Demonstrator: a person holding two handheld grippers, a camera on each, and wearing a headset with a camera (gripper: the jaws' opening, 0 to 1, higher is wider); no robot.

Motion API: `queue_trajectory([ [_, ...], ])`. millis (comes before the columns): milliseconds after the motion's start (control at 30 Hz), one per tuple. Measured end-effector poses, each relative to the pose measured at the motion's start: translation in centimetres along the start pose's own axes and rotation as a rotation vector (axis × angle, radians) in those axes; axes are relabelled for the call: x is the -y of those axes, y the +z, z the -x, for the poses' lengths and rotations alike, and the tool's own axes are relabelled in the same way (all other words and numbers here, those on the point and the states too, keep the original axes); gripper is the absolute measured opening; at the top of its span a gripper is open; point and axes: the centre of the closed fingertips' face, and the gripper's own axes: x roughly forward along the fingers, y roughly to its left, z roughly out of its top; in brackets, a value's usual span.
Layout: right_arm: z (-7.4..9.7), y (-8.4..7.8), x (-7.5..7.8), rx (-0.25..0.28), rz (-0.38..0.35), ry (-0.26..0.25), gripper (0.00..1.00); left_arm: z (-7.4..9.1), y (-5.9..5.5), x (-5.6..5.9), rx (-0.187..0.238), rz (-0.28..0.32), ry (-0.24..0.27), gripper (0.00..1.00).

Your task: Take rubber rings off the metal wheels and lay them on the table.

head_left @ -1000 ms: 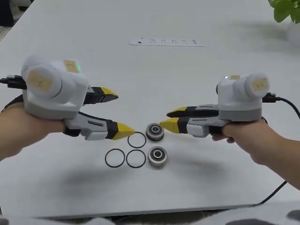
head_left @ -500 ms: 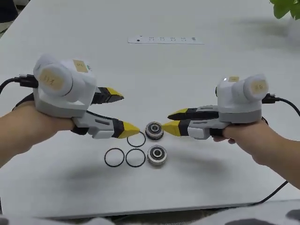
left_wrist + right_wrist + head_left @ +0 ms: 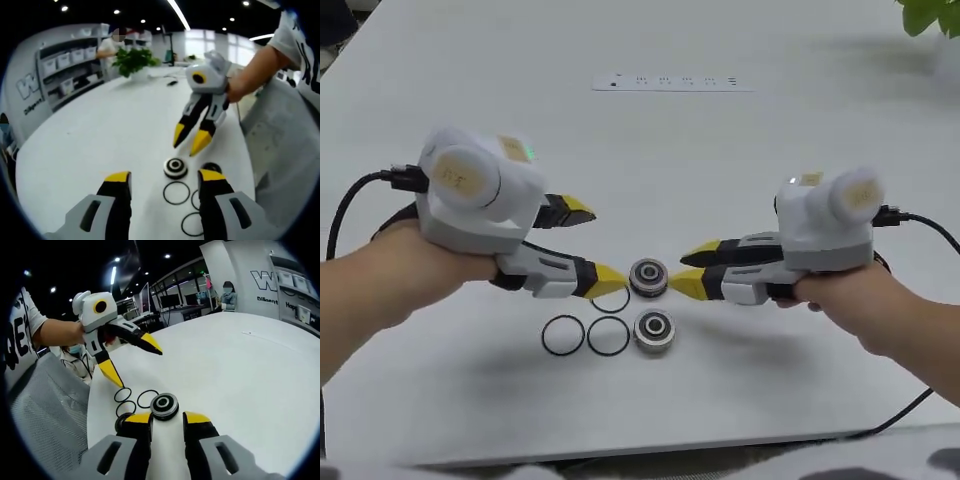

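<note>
Wheel (image 3: 649, 277) now lies between both sets of fingertips: I moved left gripper (image 3: 598, 246), wide, and right gripper (image 3: 687, 271), narrow, inward. Both empty; grasp likely next.

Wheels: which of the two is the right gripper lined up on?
The far wheel, just ahead of the right gripper's tips. The other wheel lies nearer the person, beside two loose rings.
</note>
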Motion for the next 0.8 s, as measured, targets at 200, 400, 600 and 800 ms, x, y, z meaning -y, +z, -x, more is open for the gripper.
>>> queue_trajectory([
  [200, -0.4, -0.7, -0.1, -0.023, 0.017, 0.008, 0.2, -0.7, -0.2, 0.3, -0.01, 0.001, -0.014, 0.53],
  [400, -0.8, -1.2, 0.0, -0.035, 0.022, 0.016, 0.19, -1.3, -0.5, 0.7, -0.02, 0.008, -0.027, 0.52],
  [600, -1.0, -1.5, 0.0, -0.042, 0.024, 0.021, 0.18, -2.0, -1.0, 1.0, -0.034, 0.014, -0.04, 0.5],
  [800, -1.4, -1.6, 0.0, -0.043, 0.022, 0.024, 0.17, -2.6, -1.2, 1.2, -0.04, 0.016, -0.051, 0.47],
])
